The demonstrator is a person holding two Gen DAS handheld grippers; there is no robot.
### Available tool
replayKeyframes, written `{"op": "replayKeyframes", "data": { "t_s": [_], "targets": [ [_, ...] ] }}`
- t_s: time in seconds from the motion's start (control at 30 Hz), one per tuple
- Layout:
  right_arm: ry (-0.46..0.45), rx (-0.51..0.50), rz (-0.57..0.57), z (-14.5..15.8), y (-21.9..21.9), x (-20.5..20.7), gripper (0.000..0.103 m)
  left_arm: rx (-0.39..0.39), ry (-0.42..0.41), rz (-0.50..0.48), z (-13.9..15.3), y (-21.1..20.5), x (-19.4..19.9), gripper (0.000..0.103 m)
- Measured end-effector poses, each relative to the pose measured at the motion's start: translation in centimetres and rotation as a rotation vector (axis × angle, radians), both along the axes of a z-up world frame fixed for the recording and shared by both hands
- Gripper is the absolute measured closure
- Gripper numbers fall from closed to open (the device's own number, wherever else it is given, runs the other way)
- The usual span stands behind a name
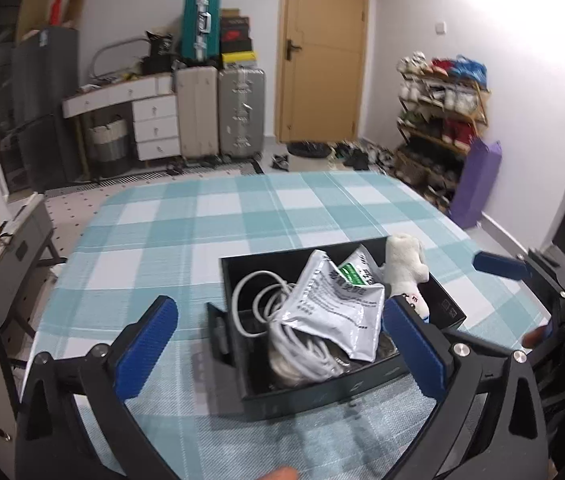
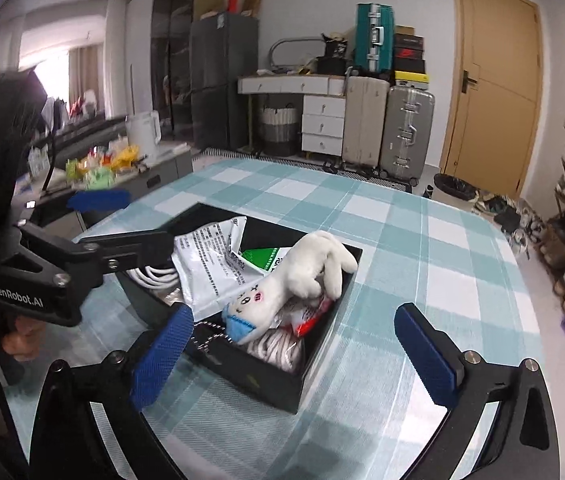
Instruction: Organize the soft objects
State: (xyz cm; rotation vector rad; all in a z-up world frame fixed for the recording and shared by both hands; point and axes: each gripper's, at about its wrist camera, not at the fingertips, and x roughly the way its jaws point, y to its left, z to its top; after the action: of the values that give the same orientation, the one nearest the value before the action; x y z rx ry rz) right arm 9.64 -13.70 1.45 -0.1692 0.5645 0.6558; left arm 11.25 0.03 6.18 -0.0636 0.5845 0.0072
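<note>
A black open box [image 1: 362, 386] [image 2: 266, 380] sits on the checked tablecloth. In it lie a white plush toy [image 1: 402, 264] [image 2: 302, 276], a silver printed pouch [image 1: 334, 304] [image 2: 206, 256] and a coiled white cable [image 1: 258, 300] [image 2: 154, 274]. My left gripper [image 1: 282, 344] is open and empty, its blue fingers on either side of the box's near end. My right gripper [image 2: 294, 352] is open and empty, just in front of the box's near corner. The left gripper [image 2: 122, 220] shows in the right view at the box's left side.
The table [image 1: 186, 216] [image 2: 422, 240] has a blue-white checked cloth. A low cabinet with clutter [image 2: 94, 168] stands left of it. Suitcases [image 1: 222, 108], a desk, a door and a shoe rack [image 1: 442, 112] line the far walls.
</note>
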Motion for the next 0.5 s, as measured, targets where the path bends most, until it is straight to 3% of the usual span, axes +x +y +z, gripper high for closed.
{"op": "replayKeyframes", "data": {
  "t_s": [0.2,0.5],
  "targets": [
    [-0.017,0.104,-0.036,0.3,-1.4,-1.7,0.001,0.007,-0.067,0.058,-0.2,0.9,-2.5,0.0],
    [-0.045,0.145,-0.034,0.4,-1.7,-3.7,0.001,0.014,-0.052,0.066,-2.2,1.0,-3.4,0.0]
  ]
}}
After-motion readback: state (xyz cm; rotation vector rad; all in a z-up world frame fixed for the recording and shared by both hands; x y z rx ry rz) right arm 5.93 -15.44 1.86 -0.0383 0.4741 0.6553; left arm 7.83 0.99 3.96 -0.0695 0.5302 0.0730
